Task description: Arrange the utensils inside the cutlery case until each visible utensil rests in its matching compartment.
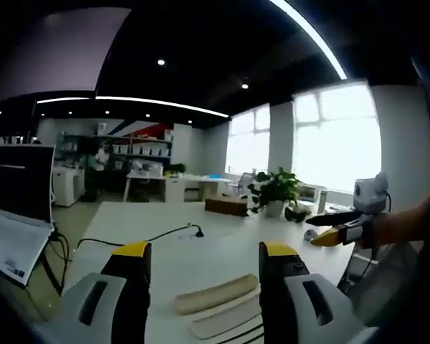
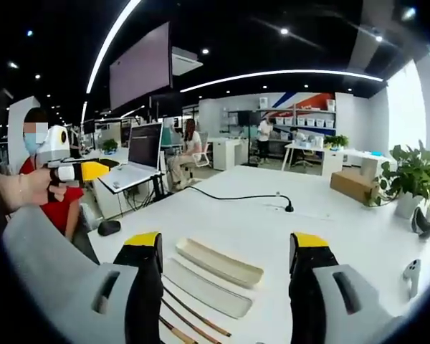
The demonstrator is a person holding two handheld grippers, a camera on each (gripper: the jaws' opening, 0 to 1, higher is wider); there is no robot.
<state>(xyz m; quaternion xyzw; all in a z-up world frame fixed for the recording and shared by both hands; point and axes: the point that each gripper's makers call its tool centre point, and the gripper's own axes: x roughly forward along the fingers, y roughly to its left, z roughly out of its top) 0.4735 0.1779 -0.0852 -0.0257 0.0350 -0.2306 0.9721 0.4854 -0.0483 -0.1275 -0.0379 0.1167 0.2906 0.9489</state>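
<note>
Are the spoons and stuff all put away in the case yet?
Not yet, it looks like the very start. Done: nothing that can be seen. On the white table lie two cream case pieces with thin sticks, probably chopsticks, loose beside them. In hand: nothing; the left gripper and right gripper are open, raised over the table. Left: picking up the sticks and laying them in their compartment.

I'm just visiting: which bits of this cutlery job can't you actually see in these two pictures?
- Chopsticks: right gripper view, their near ends cut off by the bottom edge.
- Case trays: left gripper view, the nearer tray runs behind the left gripper's jaws and off the bottom edge.
- Any compartments: cannot be made out on the trays in either view.
- Right gripper: jaws apart, holding nothing.
</note>
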